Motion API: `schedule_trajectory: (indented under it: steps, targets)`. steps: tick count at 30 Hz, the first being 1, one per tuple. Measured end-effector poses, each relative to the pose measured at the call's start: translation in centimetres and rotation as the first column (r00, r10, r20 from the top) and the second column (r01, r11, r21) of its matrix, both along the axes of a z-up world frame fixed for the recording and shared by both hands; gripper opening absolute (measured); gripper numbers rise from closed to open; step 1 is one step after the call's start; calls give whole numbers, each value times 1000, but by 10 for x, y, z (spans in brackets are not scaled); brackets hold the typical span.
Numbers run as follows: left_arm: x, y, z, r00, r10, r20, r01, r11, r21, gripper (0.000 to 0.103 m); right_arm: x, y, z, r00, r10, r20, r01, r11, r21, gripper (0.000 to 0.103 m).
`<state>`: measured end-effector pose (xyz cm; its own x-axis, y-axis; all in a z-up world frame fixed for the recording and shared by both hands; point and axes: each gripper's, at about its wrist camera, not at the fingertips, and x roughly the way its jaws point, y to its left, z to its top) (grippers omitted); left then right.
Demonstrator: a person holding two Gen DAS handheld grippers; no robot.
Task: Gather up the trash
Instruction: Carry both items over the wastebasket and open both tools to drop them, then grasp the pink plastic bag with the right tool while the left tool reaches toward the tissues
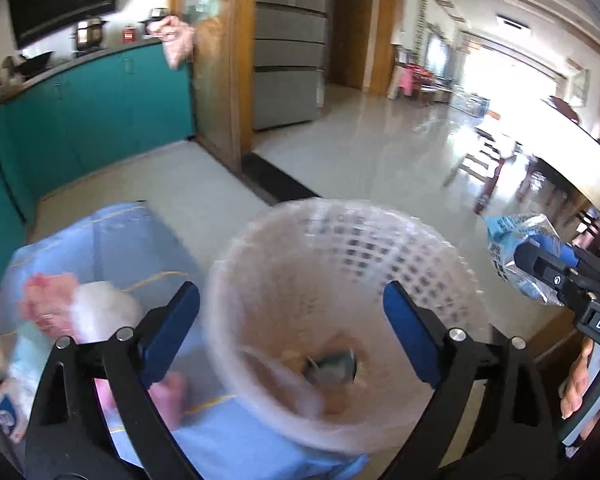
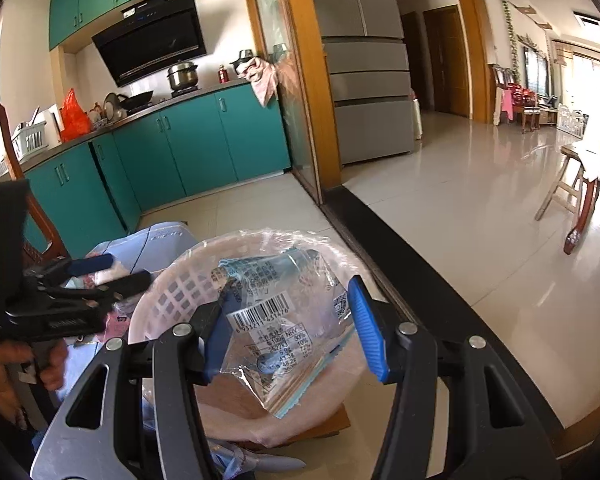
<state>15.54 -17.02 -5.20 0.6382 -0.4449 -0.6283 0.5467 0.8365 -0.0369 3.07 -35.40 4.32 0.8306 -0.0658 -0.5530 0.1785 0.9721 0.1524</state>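
Left gripper (image 1: 292,334): jaws released, spread wide, nothing between the pads. Left of the jaws lies a blue-lined bin (image 1: 112,240) holding pink and white waste. Directly ahead of the jaws stands the pink mesh basket (image 1: 340,236), lined with clear film, scraps at its bottom. Right gripper (image 2: 296,334): jaws half spread, with a crumpled clear wrapper (image 2: 278,312) between them, against the left pad; contact with the right pad cannot be confirmed. The wrapper hangs over the basket opening.

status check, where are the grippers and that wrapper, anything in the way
Left gripper open, empty, above white basket. Right gripper shut on clear plastic wrapper, over the basket. Nothing blocking the drop.
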Motion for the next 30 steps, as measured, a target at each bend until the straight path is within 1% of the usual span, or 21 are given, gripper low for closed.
schedule_trajectory:
  steps: [1, 3, 5, 8, 9, 10, 12, 15, 18, 21, 22, 25, 27, 29, 30]
  targets:
    - [1, 12, 4, 1000, 27, 16, -27, 1000, 2, 94, 6, 5, -3, 1000, 11, -9, -11, 1000, -1, 58]
    - [6, 36, 11, 992, 109, 62, -110, 994, 22, 95, 15, 11, -6, 999, 31, -20, -31, 1000, 2, 65]
    - [12, 70, 18, 969, 223, 109, -230, 972, 55, 95, 23, 19, -11, 998, 42, -51, -42, 999, -11, 82]
    - [18, 120, 23, 924, 360, 126, -369, 928, 57, 96, 31, 33, -15, 996, 63, -60, -65, 998, -25, 88]
    - [20, 140, 23, 902, 414, 122, -422, 905, 49, 96, 34, 39, -15, 995, 79, -60, -80, 996, -23, 88]
    - [21, 158, 21, 884, 453, 116, -460, 887, 36, 96, 37, 44, -16, 994, 93, -62, -95, 995, -26, 88]
    - [25, 189, 16, 857, 508, 86, -510, 860, -3, 96, 42, 56, -16, 991, 111, -72, -113, 993, -39, 88]
    - [25, 219, 9, 833, 552, 47, -550, 834, -45, 96, 49, 69, -14, 989, 130, -73, -133, 990, -42, 88]
    - [21, 231, 2, 822, 568, 35, -567, 823, -43, 96, 54, 80, -11, 986, 149, -71, -152, 988, -37, 88]
    - [19, 244, -6, 796, 604, 47, -604, 797, -20, 96, 63, 104, -13, 976, 203, -75, -205, 979, -12, 88]
    - [20, 248, -8, 785, 618, 50, -619, 786, -6, 96, 67, 116, -15, 969, 234, -80, -235, 972, 1, 88]
    - [20, 259, -11, 781, 624, 30, -624, 782, -11, 96, 79, 159, -20, 934, 348, -79, -348, 937, 16, 88]
    - [20, 269, -12, 777, 629, 11, -628, 777, -31, 96, 91, 191, -28, 906, 411, -95, -414, 910, -13, 88]
    - [20, 274, -14, 775, 632, 0, -632, 774, -40, 96, 104, 217, -39, 885, 447, -127, -456, 889, -42, 88]
    - [21, 277, -16, 775, 632, -9, -631, 774, -43, 96, 109, 225, -44, 880, 454, -143, -464, 884, -51, 88]
